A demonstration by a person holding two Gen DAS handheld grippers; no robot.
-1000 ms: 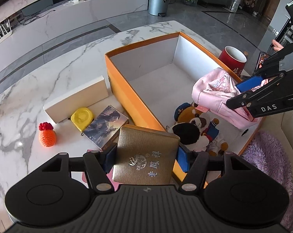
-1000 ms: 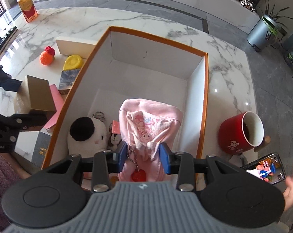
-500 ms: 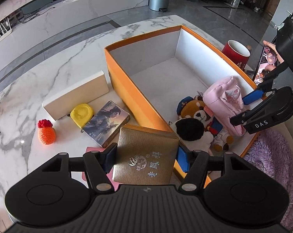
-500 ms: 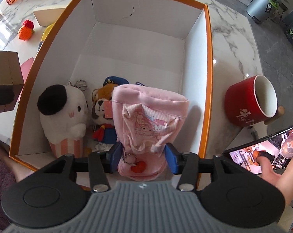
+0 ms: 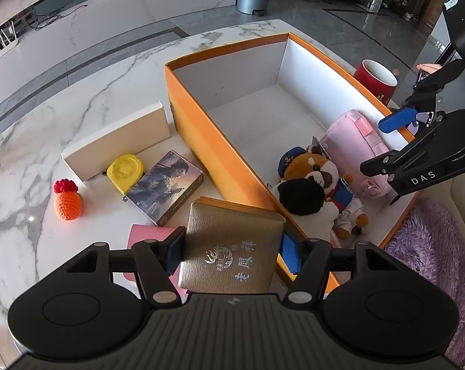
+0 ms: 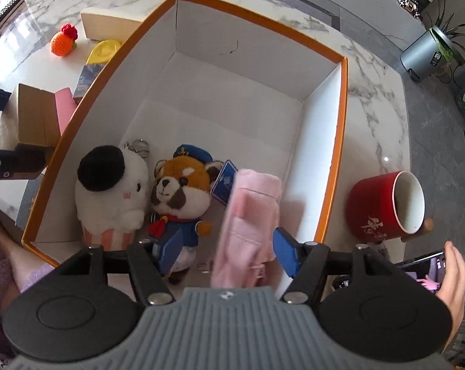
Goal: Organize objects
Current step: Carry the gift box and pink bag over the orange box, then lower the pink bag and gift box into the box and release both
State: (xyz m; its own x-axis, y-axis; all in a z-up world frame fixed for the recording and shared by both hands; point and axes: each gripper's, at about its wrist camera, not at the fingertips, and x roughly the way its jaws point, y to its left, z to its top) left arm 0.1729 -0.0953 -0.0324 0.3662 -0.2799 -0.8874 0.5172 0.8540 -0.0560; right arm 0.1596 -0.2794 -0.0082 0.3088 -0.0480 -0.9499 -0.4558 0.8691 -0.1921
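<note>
Step in hand: letting go of the pink pouch point(image 6: 248, 225) in the near right part of the orange box point(image 6: 343, 141), beside the red panda plush point(image 6: 178, 194)
Right gripper point(image 6: 229, 251): jaws opening; the pouch is between the blue pads, which stand clear of it on both sides, so it looks released or nearly so
Pouch: lying on the box floor near the right wall, close against the panda's blue tag; its lower end, with the keyring, is hidden by the gripper body
How to finish it well: let the jaws spread fully before lifting, then lift straight up so neither pad snags the soft cloth or drags the pouch back out
Risk: the pouch's dangling charm could catch on a pad, and a sideways pull-out could topple the panda or the white plush with the black cap point(image 6: 112, 191)
Left gripper point(image 5: 231, 254): clamped on the gold gift box point(image 5: 229, 249), held above the table edge just outside the orange box's near wall
Next, as a guess: the bare floor toward the far end of the orange box suits the gold gift box
Waiting on the marble table point(image 5: 78, 92): crocheted orange fruit point(image 5: 67, 200), yellow ingot-shaped piece point(image 5: 126, 172), illustrated book point(image 5: 164, 188), long cream box point(image 5: 115, 141), pink flat item point(image 5: 149, 236)
Outside the box: red mug point(image 6: 386, 206) to its right, apart from it
</note>
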